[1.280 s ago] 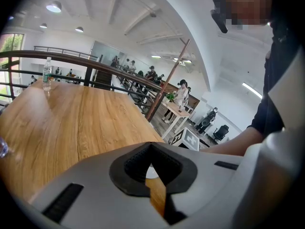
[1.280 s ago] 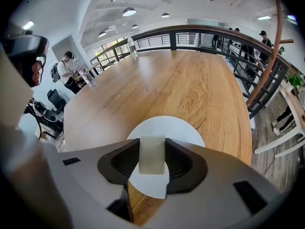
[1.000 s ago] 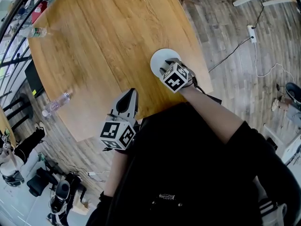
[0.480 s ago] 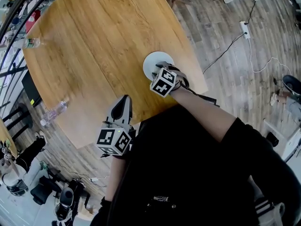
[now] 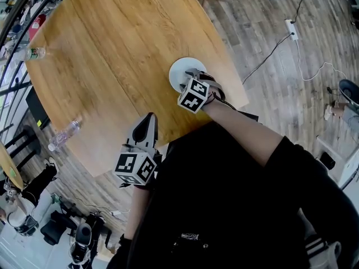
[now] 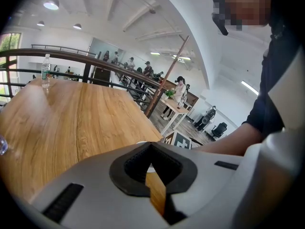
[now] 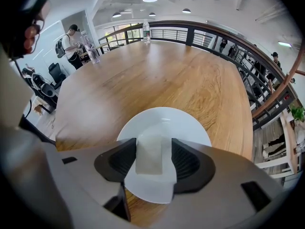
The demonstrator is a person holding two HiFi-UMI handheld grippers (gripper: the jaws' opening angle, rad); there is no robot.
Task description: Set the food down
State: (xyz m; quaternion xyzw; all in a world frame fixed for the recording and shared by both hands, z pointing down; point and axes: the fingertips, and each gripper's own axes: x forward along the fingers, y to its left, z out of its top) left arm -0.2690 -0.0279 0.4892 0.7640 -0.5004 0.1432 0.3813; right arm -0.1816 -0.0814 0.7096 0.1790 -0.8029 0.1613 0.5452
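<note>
A white plate (image 5: 179, 70) (image 7: 164, 120) lies on the round wooden table (image 5: 112, 49) near its front right edge. My right gripper (image 5: 190, 78) (image 7: 150, 149) hangs just over the plate's near side. A pale, translucent slab of food (image 7: 150, 157) sits between its pads, lying over the plate. The jaws are opening, and a gap shows beside the slab on the right. My left gripper (image 5: 148, 119) (image 6: 151, 144) rests at the table's front edge, left of the plate, shut with nothing in it.
Two plastic water bottles are on the table: one lying at the left edge (image 5: 64, 133), one standing at the far left (image 5: 33, 53) (image 7: 146, 32). A railing runs behind the table. Cables and a power strip (image 5: 290, 29) lie on the wooden floor to the right.
The right gripper has stayed over the plate's near side while the head view shifted slightly. The left gripper has kept its place at the table's edge.
</note>
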